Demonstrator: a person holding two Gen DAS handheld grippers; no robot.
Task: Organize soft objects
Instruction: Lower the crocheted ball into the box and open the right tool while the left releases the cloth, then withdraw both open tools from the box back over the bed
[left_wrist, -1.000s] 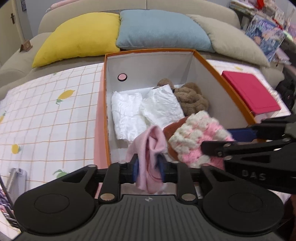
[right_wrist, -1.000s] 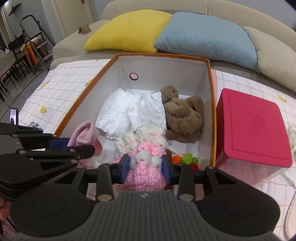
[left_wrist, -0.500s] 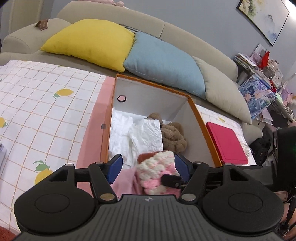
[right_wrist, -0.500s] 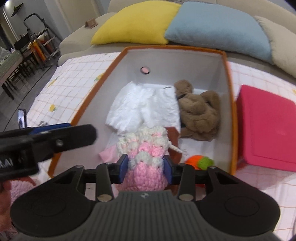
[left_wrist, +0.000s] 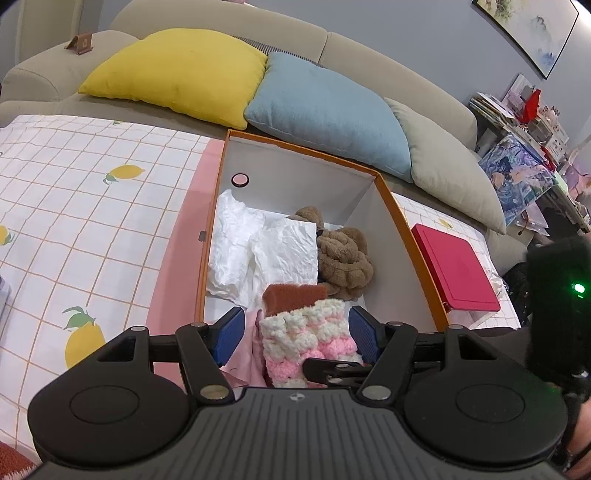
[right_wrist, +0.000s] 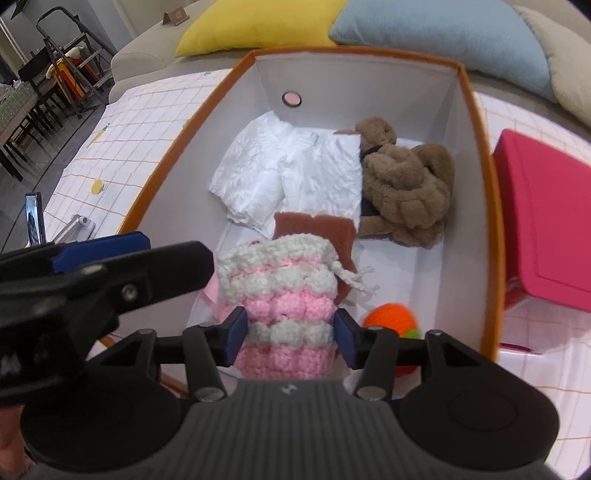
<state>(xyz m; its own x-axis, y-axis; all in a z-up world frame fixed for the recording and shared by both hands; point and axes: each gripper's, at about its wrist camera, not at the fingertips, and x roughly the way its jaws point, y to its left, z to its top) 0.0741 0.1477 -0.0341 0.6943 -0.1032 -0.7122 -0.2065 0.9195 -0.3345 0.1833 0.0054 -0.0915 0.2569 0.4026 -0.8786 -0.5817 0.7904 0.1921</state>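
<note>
Over near end of orange box (right_wrist: 491, 229) | pink-and-white crochet pouch (right_wrist: 280, 314) clamped in right tool (right_wrist: 290, 338) | left tool (left_wrist: 295, 336) spread wide, gripping nothing | inside box: brown plush (right_wrist: 402, 184), white cloths (right_wrist: 288, 173), rust cloth (right_wrist: 317, 229), orange knit ball (right_wrist: 391, 317) | red container (right_wrist: 546, 221) beside box

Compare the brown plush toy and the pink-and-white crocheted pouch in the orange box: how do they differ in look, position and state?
The brown plush toy is one fuzzy brown colour; the crocheted pouch is knitted in pink and white bands. The plush toy lies free against the right wall of the orange box; the pouch sits at the near end, between the fingers of the right gripper. The plush toy is bulkier. Both are soft things inside the box.
</note>
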